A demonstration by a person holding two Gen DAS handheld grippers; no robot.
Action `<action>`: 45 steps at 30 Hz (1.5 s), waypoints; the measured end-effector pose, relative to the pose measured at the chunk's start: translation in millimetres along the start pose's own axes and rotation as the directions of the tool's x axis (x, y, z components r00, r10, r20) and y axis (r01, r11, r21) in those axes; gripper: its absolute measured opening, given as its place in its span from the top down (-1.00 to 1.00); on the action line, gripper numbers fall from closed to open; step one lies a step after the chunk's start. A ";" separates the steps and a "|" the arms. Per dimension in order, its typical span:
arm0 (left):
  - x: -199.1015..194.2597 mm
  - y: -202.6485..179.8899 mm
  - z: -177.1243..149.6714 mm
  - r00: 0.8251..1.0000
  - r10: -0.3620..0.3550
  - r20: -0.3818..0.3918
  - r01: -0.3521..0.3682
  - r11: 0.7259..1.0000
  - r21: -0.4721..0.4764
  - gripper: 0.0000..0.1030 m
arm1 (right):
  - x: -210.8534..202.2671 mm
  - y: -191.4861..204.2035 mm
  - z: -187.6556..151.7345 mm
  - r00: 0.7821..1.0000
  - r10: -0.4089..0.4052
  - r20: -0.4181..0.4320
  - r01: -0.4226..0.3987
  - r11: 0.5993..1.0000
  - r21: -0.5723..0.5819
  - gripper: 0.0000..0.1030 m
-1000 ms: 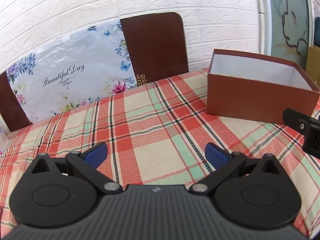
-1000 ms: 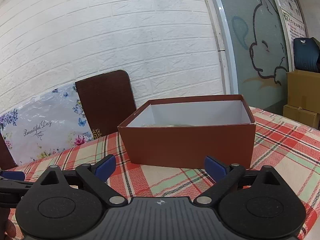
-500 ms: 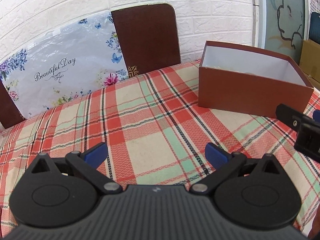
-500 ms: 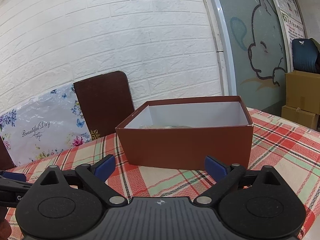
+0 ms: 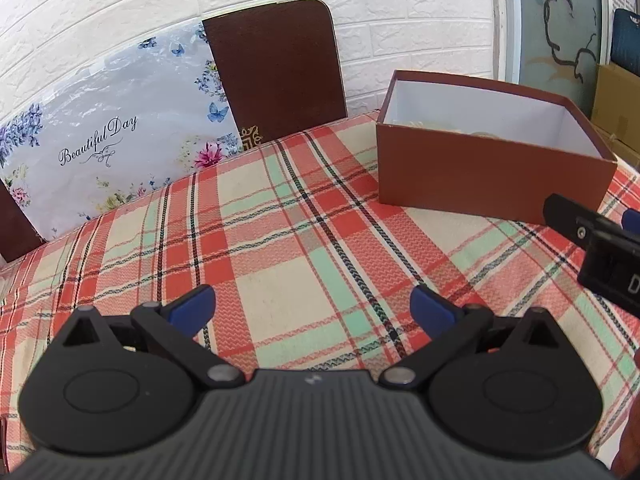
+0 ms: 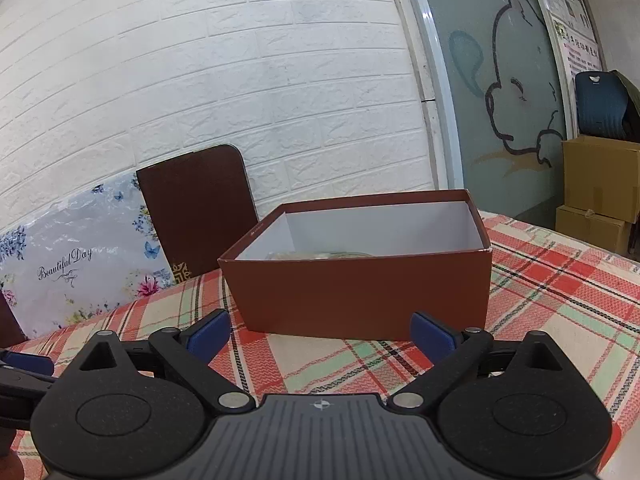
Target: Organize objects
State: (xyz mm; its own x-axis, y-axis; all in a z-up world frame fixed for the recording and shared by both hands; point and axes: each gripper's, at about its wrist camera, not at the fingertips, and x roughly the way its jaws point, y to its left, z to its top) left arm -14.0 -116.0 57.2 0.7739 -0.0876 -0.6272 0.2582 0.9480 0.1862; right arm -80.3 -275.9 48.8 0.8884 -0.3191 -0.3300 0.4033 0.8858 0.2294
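Observation:
An open brown cardboard box (image 5: 488,176) (image 6: 360,292) with a white inside stands on the plaid tablecloth (image 5: 288,232) (image 6: 552,292). Pale items lie low inside it, mostly hidden by its front wall. My left gripper (image 5: 312,310) hovers open over bare cloth, left of the box and well short of it, nothing between its blue pads. Directly in front of the box, my right gripper (image 6: 320,334) is open and holds nothing. The right gripper's black body shows at the right edge of the left wrist view.
A brown chair back (image 5: 276,68) (image 6: 196,208) and a floral "Beautiful Day" bag (image 5: 104,140) (image 6: 76,264) stand behind the table against a white brick wall. Cardboard cartons (image 6: 600,192) sit on the floor at the far right.
The left gripper has risen and drawn back a little, so the box and chair sit further off and more cloth shows. The right gripper has shifted only slightly. Both stayed open.

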 end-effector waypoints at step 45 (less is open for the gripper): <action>13.5 -12.0 -5.2 0.993 -0.007 -0.121 0.008 1.000 0.009 -1.00 | 5.4 -20.8 2.7 1.000 0.021 -0.010 -0.020 0.999 0.031 -0.88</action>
State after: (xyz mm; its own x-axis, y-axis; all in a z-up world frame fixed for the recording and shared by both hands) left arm -9.6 -127.1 42.6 0.6965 -0.0566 -0.7153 0.2694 0.9446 0.1877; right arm -83.3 -296.9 44.7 0.8943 -0.2974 -0.3345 0.3919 0.8812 0.2644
